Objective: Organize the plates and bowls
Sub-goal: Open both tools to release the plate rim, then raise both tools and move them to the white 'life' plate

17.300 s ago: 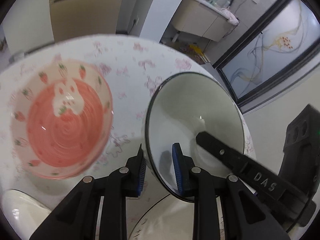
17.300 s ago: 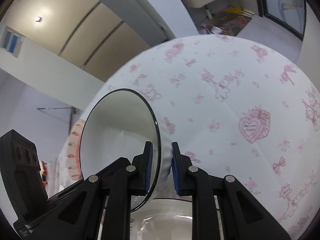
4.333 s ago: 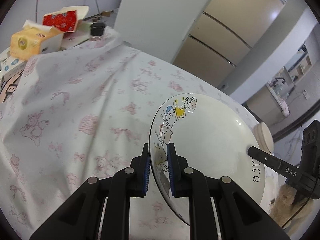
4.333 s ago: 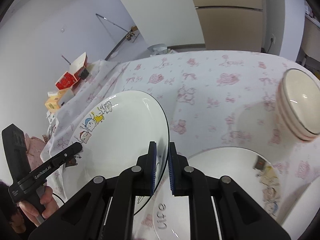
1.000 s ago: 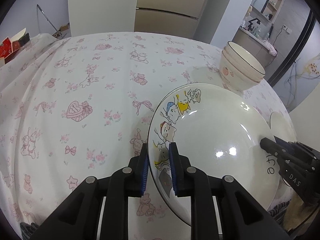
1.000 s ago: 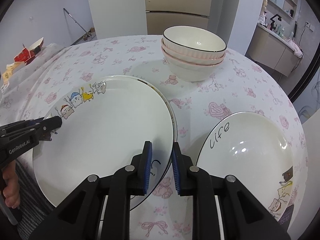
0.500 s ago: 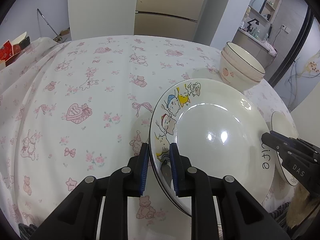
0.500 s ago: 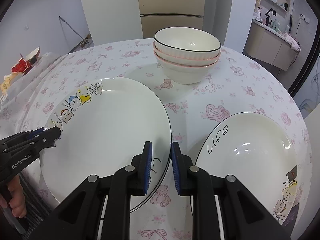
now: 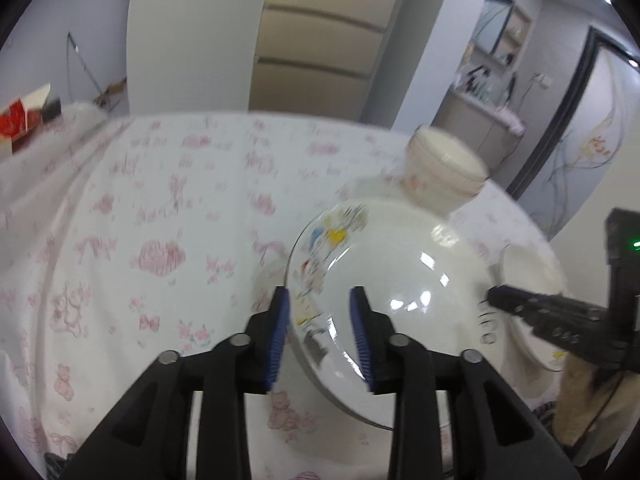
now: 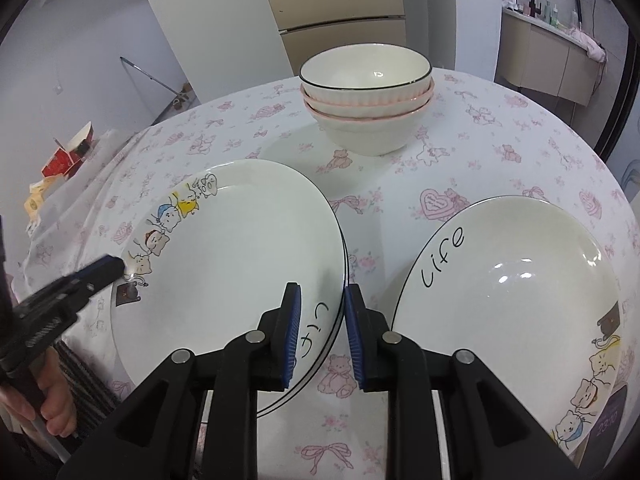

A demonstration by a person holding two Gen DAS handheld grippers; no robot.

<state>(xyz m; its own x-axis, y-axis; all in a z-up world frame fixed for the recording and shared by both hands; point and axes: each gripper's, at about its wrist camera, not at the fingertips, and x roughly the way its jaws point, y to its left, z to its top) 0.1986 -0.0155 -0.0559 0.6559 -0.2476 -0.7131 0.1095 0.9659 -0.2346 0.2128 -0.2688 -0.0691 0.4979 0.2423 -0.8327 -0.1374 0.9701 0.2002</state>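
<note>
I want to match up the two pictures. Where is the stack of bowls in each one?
Left wrist view: the stack of bowls sits upper right, blurred, beyond the cartoon-cat plate.
Right wrist view: the stack of bowls stands top centre, at the far side of the table, behind both plates.
Shared landmark: the cartoon-cat plate, which lies just in front of the bowls in both views.

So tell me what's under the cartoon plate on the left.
Another plate's dark-edged rim shows just under the cartoon plate on its right side, so it tops a stack. The rest below, and how many plates, is covered.
</note>
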